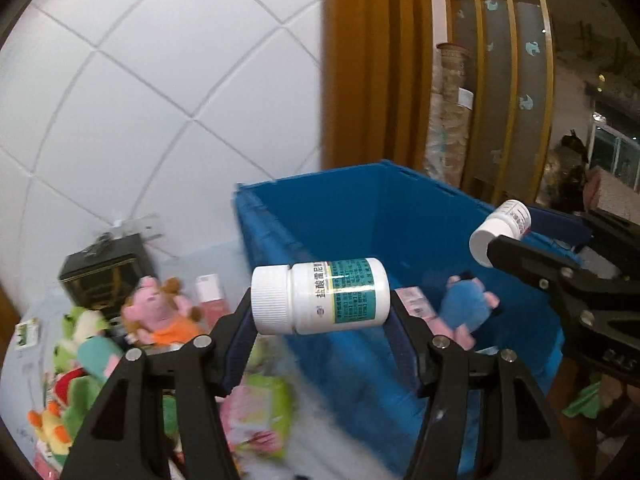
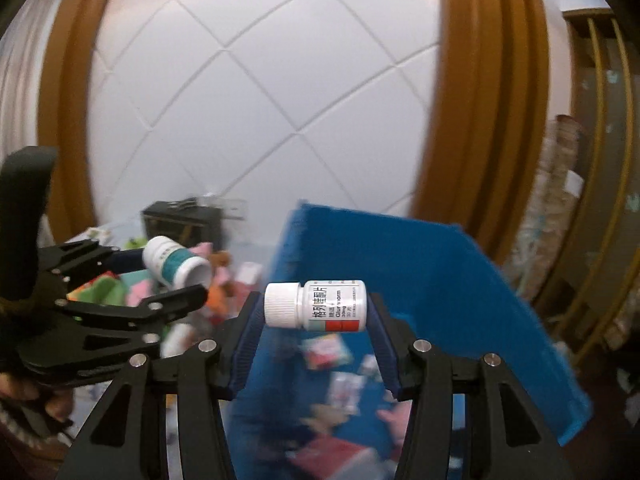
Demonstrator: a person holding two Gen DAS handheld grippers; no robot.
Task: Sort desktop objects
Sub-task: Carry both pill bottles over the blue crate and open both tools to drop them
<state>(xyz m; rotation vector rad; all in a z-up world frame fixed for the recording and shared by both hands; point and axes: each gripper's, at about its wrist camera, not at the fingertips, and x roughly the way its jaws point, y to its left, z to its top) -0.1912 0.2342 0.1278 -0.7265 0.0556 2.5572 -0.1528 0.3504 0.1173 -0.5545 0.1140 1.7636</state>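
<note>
My left gripper is shut on a white pill bottle with a teal label, held sideways in the air at the near-left rim of the blue bin. My right gripper is shut on a white pill bottle with a red and grey label, held sideways above the blue bin. In the left wrist view the right gripper and its bottle show over the bin's right side. In the right wrist view the left gripper and its bottle show at the left.
The bin holds a blue plush toy and small pink packets. Left of the bin lie several plush toys, green and pink packets and a black box. A white tiled wall and wooden door frame stand behind.
</note>
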